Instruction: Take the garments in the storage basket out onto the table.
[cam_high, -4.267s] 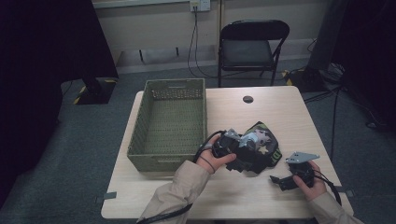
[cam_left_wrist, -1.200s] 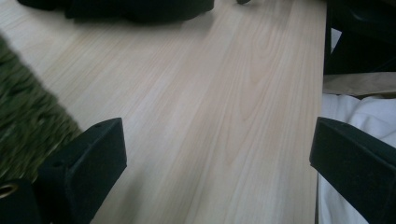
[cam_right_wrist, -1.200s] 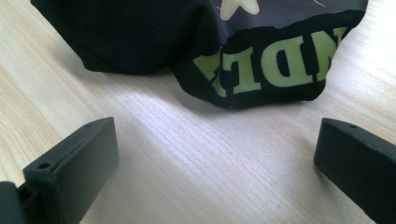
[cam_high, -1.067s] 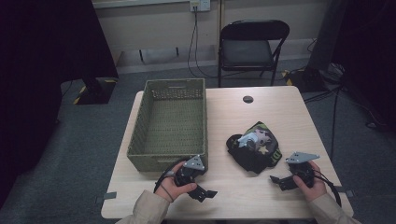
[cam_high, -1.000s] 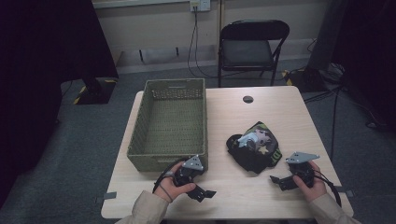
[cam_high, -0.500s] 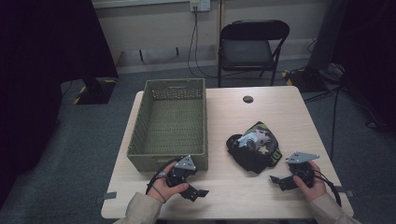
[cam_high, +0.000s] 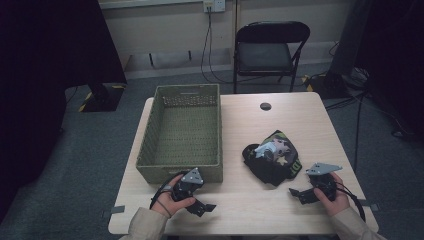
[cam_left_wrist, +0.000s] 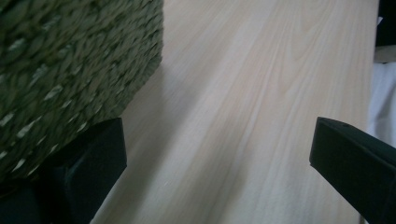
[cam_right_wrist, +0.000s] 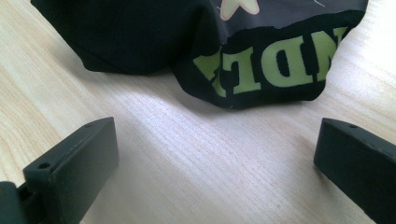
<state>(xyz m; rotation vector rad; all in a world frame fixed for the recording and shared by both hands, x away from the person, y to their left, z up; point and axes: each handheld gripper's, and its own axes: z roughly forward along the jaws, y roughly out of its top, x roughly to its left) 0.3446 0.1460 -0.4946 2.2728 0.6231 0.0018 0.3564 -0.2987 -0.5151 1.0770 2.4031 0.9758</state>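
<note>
a: since four seconds ago the left claw (cam_high: 204, 206) has left the bundle of clothes and moved back to the near edge of the worktop (cam_high: 235, 125). in the last half second it almost did not shift.

b: and where is it now?

a: it rests just in front of the near wall of the green woven basket (cam_high: 180, 172), held by the left hand (cam_high: 172, 197). in the left gripper view the basket weave (cam_left_wrist: 70, 70) is close beside one jaw, and the jaws stand wide apart with only bare wood between them, so it is released.

b: and the other one?

a: the right claw (cam_high: 300, 194) has stayed at the near right part of the worktop, in the right hand (cam_high: 332, 195). it is also released; in the right gripper view the jaws are far apart and hold nothing.

b: where is the clothes bundle?

a: the dark clothes bundle (cam_high: 272, 157) lies on the worktop, to the right of the basket and apart from it. it is near the right claw, just ahead of the jaws but not touching. in the right gripper view i can see black cloth with green letters (cam_right_wrist: 275, 60).

b: is something in the basket?

a: i see only its woven bottom.
</note>
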